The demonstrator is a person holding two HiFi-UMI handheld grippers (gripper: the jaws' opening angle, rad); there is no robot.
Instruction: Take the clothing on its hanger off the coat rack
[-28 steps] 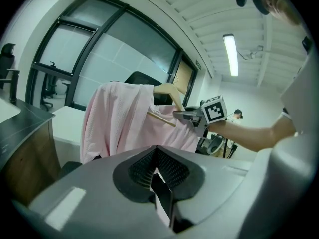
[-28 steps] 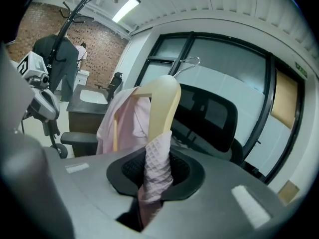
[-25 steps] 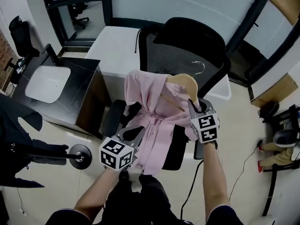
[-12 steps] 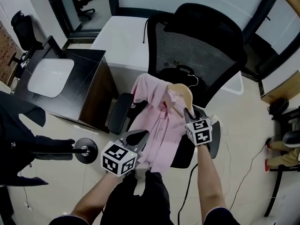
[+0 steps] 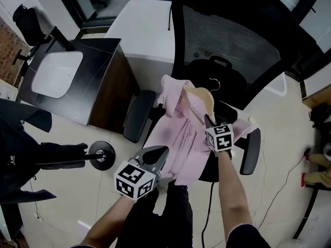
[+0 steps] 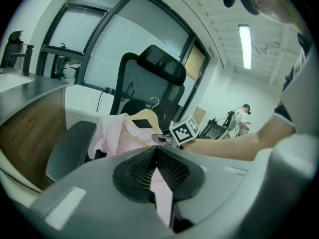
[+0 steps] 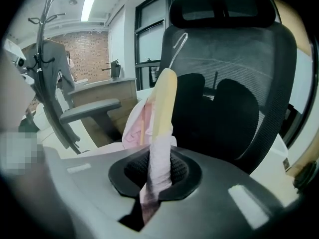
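A pink shirt hangs on a wooden hanger in front of a black office chair. My right gripper grips the hanger's right shoulder. Its jaws are closing, with the cloth-covered hanger end pinched between the pads. The left gripper is lower and to the left, shut on the shirt's hem, and pink cloth shows between its pads. The hanger's metal hook is free, hooked on nothing. The coat rack stands off to the left with a grey garment on it.
The coat rack's round base and a dark garment are at the left on the floor side. A dark desk with a white basin stands beside the chair's armrest. A white table is behind.
Both grippers keep their hold. The shirt and hanger have come lower and closer in front of the chair, and the view has shifted so the chair sits higher in frame.
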